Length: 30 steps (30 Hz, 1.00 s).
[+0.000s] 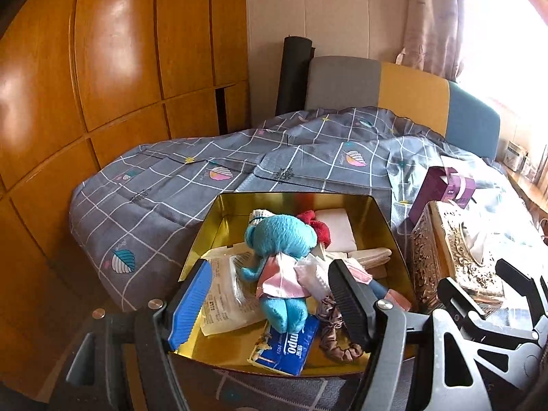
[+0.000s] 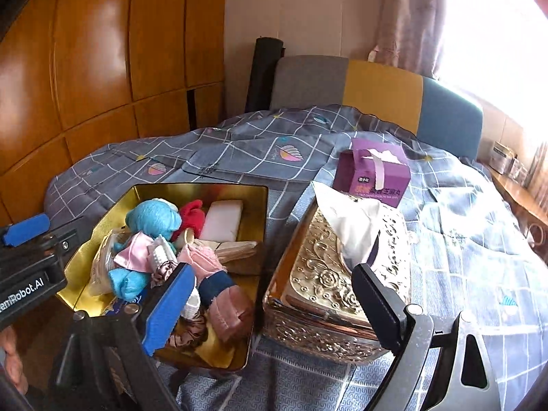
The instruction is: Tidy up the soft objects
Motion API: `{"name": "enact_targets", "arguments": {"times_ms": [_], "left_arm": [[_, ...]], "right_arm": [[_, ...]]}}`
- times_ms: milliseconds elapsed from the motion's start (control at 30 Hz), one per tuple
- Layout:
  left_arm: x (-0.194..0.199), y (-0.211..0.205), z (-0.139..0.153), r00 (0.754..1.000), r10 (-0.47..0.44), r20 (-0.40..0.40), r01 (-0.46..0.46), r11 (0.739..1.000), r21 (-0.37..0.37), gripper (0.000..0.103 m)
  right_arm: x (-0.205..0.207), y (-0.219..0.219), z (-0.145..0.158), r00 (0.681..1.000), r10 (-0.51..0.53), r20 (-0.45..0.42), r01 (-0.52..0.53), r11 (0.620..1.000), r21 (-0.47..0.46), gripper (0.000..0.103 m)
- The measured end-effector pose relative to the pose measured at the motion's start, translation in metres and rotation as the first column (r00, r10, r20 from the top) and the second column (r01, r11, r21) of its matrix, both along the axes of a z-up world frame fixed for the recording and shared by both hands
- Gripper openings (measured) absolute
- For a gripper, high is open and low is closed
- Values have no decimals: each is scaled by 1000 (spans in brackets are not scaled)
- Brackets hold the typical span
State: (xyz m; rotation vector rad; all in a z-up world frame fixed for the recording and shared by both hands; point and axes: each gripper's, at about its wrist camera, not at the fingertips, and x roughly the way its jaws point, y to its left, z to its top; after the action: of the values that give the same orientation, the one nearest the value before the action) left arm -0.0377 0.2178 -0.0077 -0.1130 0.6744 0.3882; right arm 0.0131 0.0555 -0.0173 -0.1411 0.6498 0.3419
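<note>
Under the blue plush toy (image 1: 281, 236), a blue "mpo" tissue pack (image 1: 291, 346).

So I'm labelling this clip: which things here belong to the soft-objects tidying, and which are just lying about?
Job:
gold tin
blue plush toy
red plush
brown scrunchie
pink cloth

Lying about:
ornate tissue box
purple box
bedspread
wardrobe
</note>
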Motion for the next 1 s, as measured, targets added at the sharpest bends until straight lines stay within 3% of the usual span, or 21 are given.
{"name": "enact_targets", "arguments": {"times_ms": [1000], "left_arm": [[0, -6, -3, 1000, 3, -23, -3, 1000, 7, 72]], "right_arm": [[-1, -4, -4, 1000, -3, -3, 3, 1000, 7, 94]]}}
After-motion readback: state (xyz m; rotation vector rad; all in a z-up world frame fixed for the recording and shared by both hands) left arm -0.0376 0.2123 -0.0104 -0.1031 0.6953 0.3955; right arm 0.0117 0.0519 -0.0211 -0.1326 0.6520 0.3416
